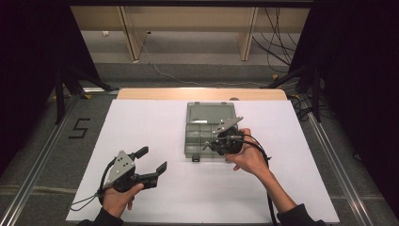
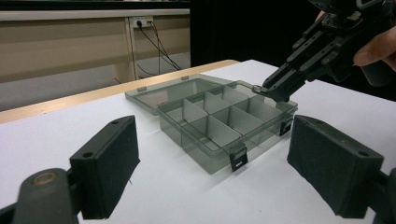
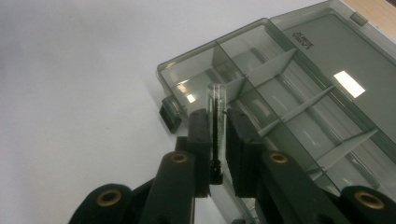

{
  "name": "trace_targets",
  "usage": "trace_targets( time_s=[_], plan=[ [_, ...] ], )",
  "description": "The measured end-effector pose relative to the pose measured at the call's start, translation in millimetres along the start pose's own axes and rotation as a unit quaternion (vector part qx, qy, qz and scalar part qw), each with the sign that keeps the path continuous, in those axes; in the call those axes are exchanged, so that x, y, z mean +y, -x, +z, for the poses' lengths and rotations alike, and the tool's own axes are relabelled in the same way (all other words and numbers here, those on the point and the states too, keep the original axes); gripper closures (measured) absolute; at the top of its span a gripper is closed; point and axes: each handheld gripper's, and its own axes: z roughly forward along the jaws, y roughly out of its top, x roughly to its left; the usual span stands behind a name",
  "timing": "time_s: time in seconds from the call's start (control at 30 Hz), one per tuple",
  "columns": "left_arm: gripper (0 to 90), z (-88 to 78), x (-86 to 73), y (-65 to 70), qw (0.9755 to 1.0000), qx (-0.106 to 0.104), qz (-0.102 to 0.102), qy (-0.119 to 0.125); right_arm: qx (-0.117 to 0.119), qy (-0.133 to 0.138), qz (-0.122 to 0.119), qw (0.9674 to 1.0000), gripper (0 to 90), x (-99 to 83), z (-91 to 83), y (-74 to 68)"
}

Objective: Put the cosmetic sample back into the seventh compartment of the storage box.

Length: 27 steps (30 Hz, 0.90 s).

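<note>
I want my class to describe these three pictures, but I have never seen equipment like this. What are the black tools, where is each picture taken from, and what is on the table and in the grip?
No machine is at work here: a person holds a hand-operated pair of tongs in each hand. One picture looks down from above the table; the other two come from small cameras riding on each tool, looking along its jaws.

On the white table lies a smoky clear plastic organiser box, its lid folded open and flat behind it, the inside split by dividers into compartments.

The left tongs are held open and apart from the box, gripping nothing. The right tongs are shut on a thin clear tube with something dark inside, held over the box's near right edge.
</note>
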Motion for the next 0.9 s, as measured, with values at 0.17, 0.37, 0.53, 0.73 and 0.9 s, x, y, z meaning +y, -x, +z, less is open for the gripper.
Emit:
trace_targets(
  time_s=[0.17,0.37,0.53,0.73,0.9],
  plan=[
    [15.6,0.1,0.0,0.1,1.0,0.0,0.0,0.0,-0.006,0.0,-0.001,1.0,80.9,-2.5,-0.3,5.8],
    [15.6,1.7,-0.1,-1.2,0.9999,-0.006,0.007,0.008,-0.02,0.006,0.008,0.9997,80.8,-6.4,2.0,11.5],
    [15.6,1.6,0.0,-1.0,0.9999,-0.006,0.007,0.008,-0.026,0.001,0.021,0.9994,80.8,-9.5,4.2,13.6],
    [15.6,1.7,-0.1,-1.0,0.9999,-0.006,0.007,0.008,-0.025,-0.002,0.023,0.9994,80.8,-11.5,5.1,18.6],
    [15.6,1.7,-0.1,-1.0,0.9999,-0.006,0.006,0.007,-0.033,-0.001,0.043,0.9985,80.8,-14.7,9.1,19.0]
  ],
)
